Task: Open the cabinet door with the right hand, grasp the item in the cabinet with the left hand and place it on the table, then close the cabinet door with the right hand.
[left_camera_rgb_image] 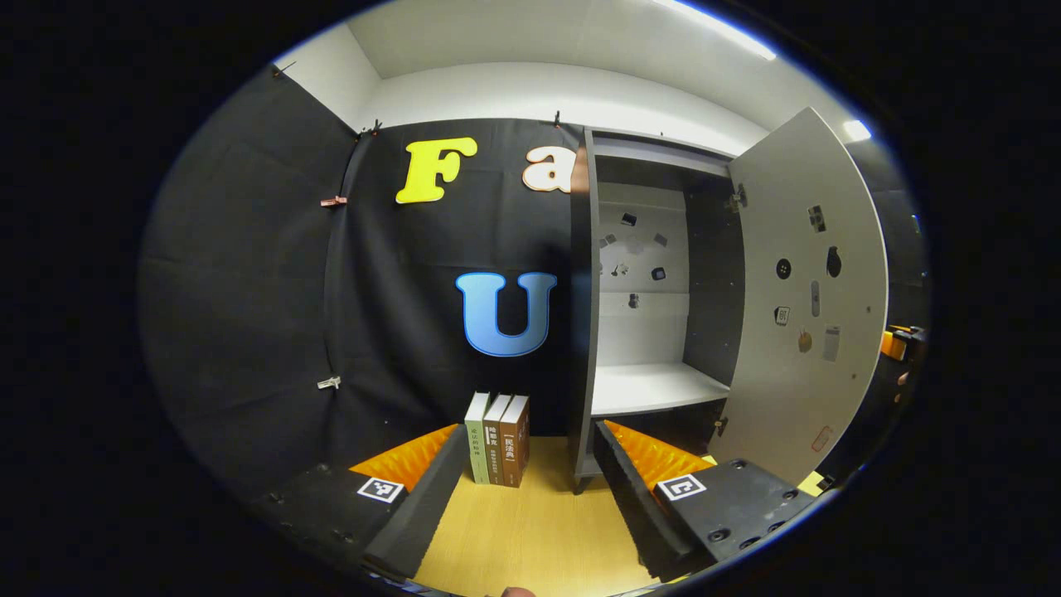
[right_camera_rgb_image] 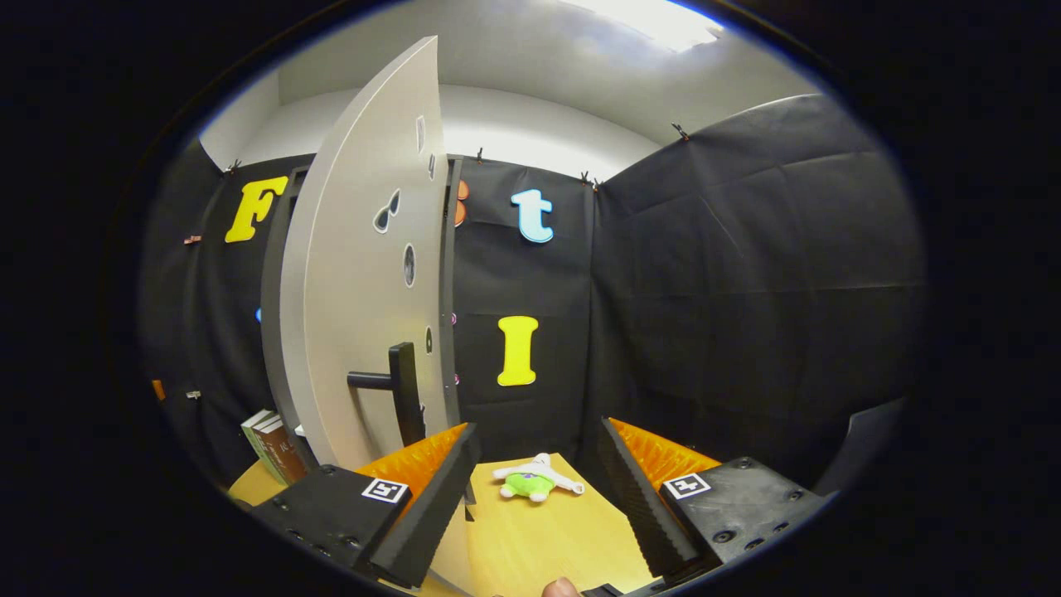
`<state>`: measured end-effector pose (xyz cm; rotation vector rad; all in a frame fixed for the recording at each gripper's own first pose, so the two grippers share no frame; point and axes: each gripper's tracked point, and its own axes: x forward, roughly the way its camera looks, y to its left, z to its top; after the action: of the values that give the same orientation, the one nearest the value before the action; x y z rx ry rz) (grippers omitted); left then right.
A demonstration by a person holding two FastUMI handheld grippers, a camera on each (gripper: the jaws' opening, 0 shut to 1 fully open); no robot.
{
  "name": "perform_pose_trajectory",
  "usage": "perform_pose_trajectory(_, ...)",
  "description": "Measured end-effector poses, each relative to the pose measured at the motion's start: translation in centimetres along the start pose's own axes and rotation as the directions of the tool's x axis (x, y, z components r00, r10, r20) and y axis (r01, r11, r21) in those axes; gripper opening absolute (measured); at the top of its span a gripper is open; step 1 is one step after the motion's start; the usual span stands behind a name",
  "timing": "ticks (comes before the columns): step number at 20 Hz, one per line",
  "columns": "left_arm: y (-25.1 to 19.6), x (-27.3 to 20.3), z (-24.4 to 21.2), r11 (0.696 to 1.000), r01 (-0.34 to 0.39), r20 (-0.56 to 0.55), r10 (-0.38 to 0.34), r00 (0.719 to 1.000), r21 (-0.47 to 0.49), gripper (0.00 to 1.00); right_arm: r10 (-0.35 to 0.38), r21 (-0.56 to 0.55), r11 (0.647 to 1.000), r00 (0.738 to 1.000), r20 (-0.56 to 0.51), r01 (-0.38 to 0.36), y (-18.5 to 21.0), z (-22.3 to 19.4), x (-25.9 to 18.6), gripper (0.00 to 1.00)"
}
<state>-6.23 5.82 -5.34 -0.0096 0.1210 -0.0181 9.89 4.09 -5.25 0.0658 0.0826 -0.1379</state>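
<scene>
Cabinet [left_camera_rgb_image: 642, 249], tall, dark-sided, pale back panel w/ small stickers; stands on wood table [left_camera_rgb_image: 530, 531] against booth wall. Landmark for all below.

Door [left_camera_rgb_image: 808, 290]: swung wide open to cabinet's right side in left gripper view; pale inner face w/ several small stickers. In right gripper view the outer face [right_camera_rgb_image: 365, 274] is seen nearly edge-on, also w/ stickers.

Handle [right_camera_rgb_image: 398, 390]: dark bar on door's outer face, low down, standing off the panel.

Shelf [left_camera_rgb_image: 655, 385]: pale, inside cabinet, lower part of opening; bare surface in view.

Books [left_camera_rgb_image: 497, 448]: three, upright, spines out, on table just left of cabinet's base; seen again at left edge of right gripper view [right_camera_rgb_image: 273, 448], beyond the door.

Plush toy [right_camera_rgb_image: 535, 481]: small, green & white, lying on table in front of cabinet, to right of open door, outside the cabinet. Touching neither tool.

Left gripper [left_camera_rgb_image: 530, 464]: fingers spread apart, nothing between them; facing books and cabinet's left wall, off the table surface.

Right gripper [right_camera_rgb_image: 535, 473]: fingers spread apart, nothing held; left finger [right_camera_rgb_image: 431, 497] close beside door's lower edge, under the handle – contact w/ door cannot be told. Toy shows between the fingers, farther off.
</scene>
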Motion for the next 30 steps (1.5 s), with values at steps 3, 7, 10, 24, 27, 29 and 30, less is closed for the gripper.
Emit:
perform_pose_trajectory(3,0.0,0.1,0.1,1.0,0.008,0.003,-0.008,1.0,0.003,0.96,0.052,0.007,0.999,0.999,-0.004,-0.052,1.8,-0.1,-0.4,0.96)
perform_pose_trajectory(7,0.1,0.4,-0.2,1.0,0.016,-0.008,-0.016,1.0,0.009,0.95,0.124,0.01,0.992,0.992,-0.014,-0.124,4.4,-0.4,-0.7,0.96)
perform_pose_trajectory(10,0.4,0.8,-0.1,1.0,0.016,-0.006,-0.016,1.0,0.014,0.95,0.178,0.02,0.984,0.984,-0.022,-0.178,6.4,-0.6,-0.8,0.96)
perform_pose_trajectory(24,3.3,1.4,0.9,1.0,-0.02,0.018,0.02,1.0,-0.006,0.95,0.39,-0.021,0.921,0.921,-0.021,-0.39,12.6,-0.6,-1.7,0.98)
perform_pose_trajectory(27,3.7,1.6,1.0,1.0,-0.021,0.023,0.021,1.0,-0.02,0.95,0.387,-0.026,0.922,0.922,-0.014,-0.387,12.6,-0.7,-1.6,0.98)
perform_pose_trajectory(29,3.6,1.5,1.1,0.999,-0.02,0.024,0.02,1.0,-0.03,0.95,0.38,-0.024,0.925,0.925,-0.011,-0.38,12.1,-0.7,-1.6,0.98)
perform_pose_trajectory(30,3.6,1.3,1.0,0.999,-0.02,0.027,0.021,0.999,-0.028,0.95,0.377,-0.025,0.926,0.926,-0.012,-0.377,11.8,-0.7,-1.8,0.98)
